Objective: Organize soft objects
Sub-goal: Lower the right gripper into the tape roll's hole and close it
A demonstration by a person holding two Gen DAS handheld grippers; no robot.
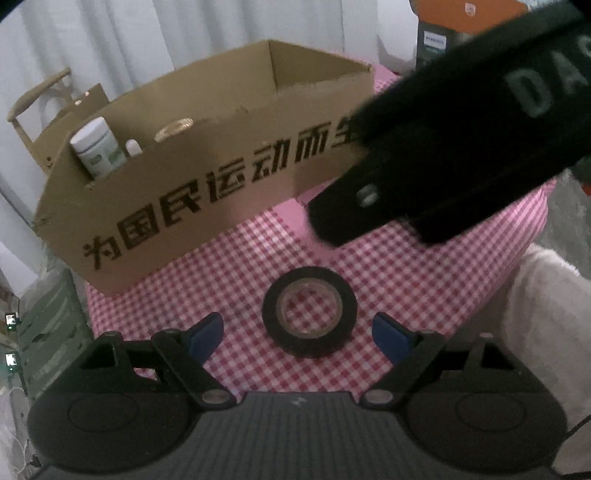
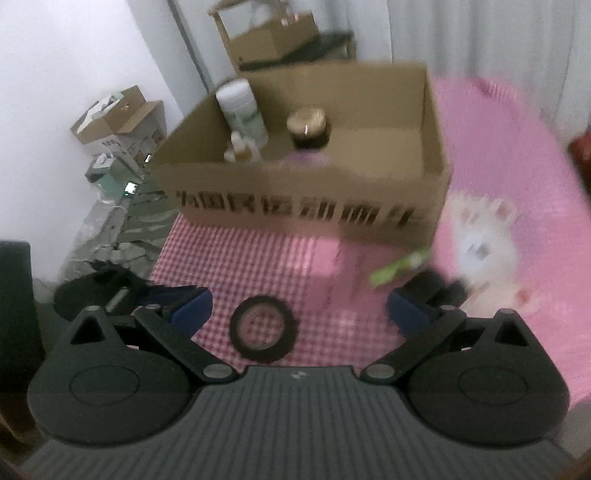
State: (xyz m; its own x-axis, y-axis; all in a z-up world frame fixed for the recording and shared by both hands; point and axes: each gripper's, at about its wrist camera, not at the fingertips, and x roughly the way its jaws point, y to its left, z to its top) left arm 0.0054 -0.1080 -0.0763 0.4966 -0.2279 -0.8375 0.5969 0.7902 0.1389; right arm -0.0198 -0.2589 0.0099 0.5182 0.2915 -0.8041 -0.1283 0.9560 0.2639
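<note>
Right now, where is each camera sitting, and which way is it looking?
Left wrist: sits on the left gripper, looking down past its open blue fingers at the tape roll and cardboard box; the right gripper's black body crosses the top right.
Right wrist: sits on the right gripper, looking down at the tape roll, box and a fluffy white toy; the left gripper shows at left.
Shared: tape roll, box, checked cloth.

A wooden chair (image 1: 35, 96) is standing against white curtains (image 1: 129, 33) at ten o'clock in the left wrist view. In the right wrist view, an open carton (image 2: 122, 114) is sitting on the floor at ten o'clock, against the white wall (image 2: 66, 55).
</note>
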